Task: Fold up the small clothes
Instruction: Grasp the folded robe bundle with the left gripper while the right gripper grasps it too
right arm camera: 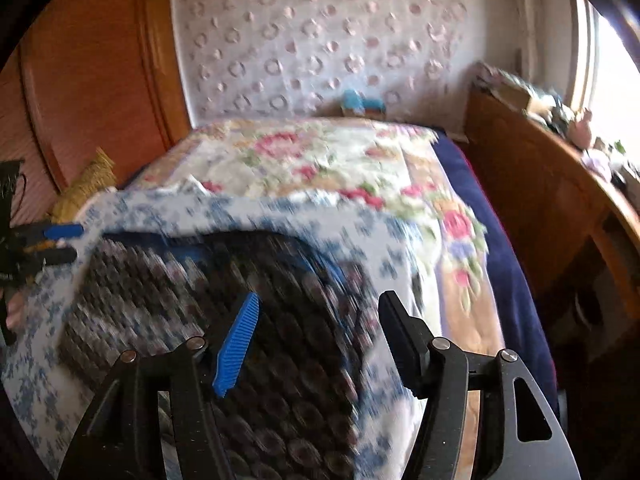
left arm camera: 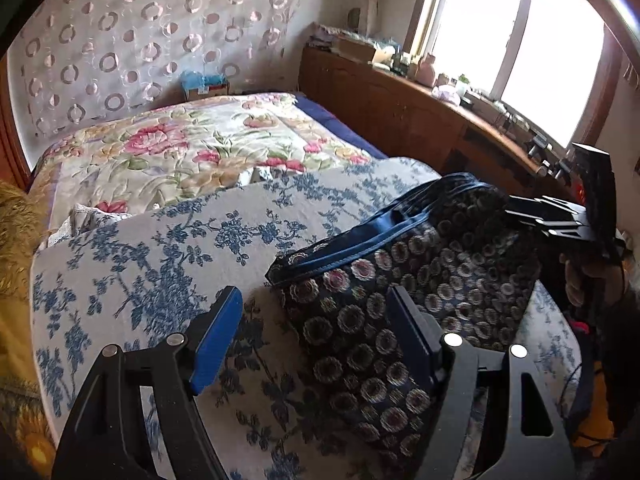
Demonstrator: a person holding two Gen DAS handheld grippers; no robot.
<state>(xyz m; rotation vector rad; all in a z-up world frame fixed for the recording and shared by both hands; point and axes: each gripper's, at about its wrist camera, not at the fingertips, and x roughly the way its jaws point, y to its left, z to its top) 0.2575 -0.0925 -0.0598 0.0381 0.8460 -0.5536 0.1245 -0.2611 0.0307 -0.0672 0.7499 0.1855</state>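
We see a dark printed cloth garment [left arm camera: 400,300] with satiny blue trim, matt woven bedspread [left arm camera: 160,248], glossy wooden cabinet [left arm camera: 400,108].

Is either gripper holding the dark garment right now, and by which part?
Neither. The left gripper and right gripper are both open above the dark floral garment, pads clear of the cloth.

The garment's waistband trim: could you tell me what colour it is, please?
Blue, edging the dark floral garment; clearest in the left wrist view.
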